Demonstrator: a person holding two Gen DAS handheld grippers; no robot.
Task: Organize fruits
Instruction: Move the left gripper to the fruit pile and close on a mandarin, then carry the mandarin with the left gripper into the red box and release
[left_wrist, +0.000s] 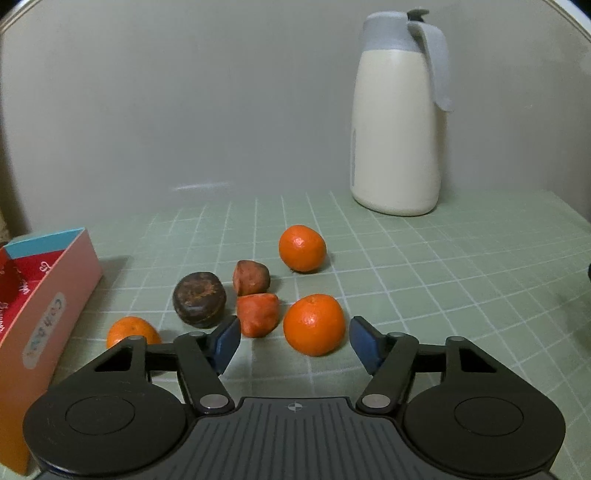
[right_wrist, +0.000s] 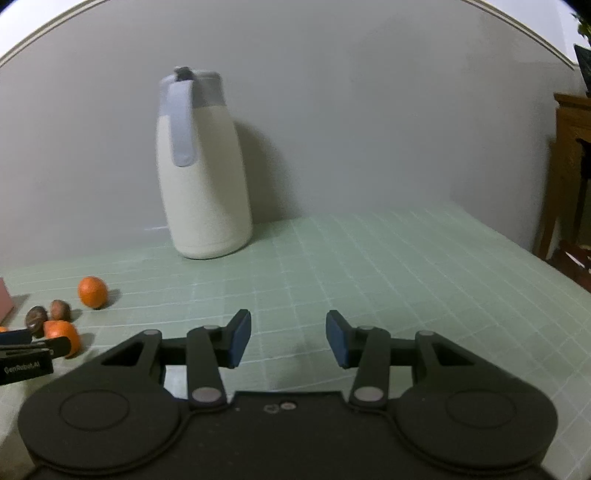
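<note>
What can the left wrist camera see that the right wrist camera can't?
Only the left wrist view shows the whole pink box with its open top, and the reddish fruit nearest the left gripper, whose fingers are apart with nothing between them.

Only the right wrist view shows the wooden furniture at the right edge and the right gripper, open over bare tablecloth.

Both show the white jug with its grey lid, the far orange, the near orange, the dark brown fruit and the green checked tablecloth.
</note>
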